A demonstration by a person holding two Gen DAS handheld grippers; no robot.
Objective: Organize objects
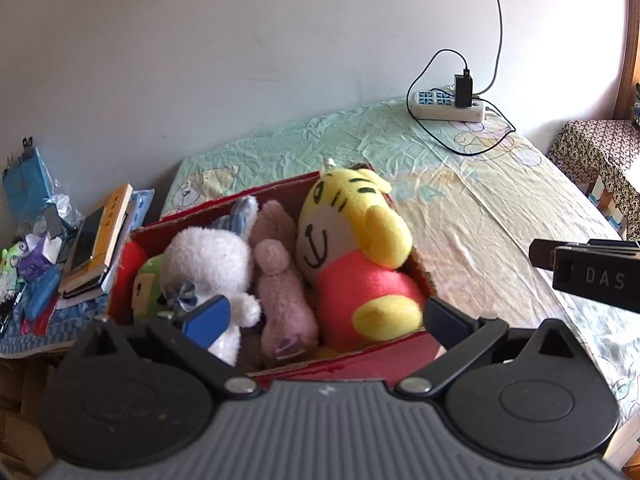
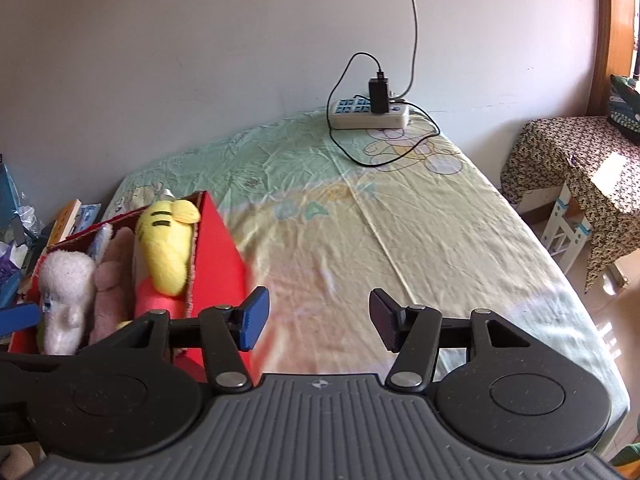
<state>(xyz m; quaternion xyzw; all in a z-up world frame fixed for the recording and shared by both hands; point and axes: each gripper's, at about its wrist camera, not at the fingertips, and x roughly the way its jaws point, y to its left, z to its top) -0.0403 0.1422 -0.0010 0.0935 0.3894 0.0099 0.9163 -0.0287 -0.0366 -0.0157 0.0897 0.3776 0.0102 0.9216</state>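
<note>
Clutter of stacked books and small oddments sits at the far left beside the bed; next to it a red cardboard box rests on the pale green and yellow cartoon-print bedsheet, packed with soft toys; from left to right these are a red and green plush half hidden at the box's left wall, a fluffy white plush rabbit, a dusty pink plush, and a yellow striped tiger plush in a red shirt leaning against the right wall; the left gripper hangs over the near edge of the box with its fingers spread wide and nothing gripped between them, the blue pad in front of the white rabbit; further right the right gripper hovers over bare sheet just beside the box, jaws well apart and empty; at the far corner of the bed a white power strip lies with a black charger plugged in; a patterned-cloth-covered table stands at the far right.
</note>
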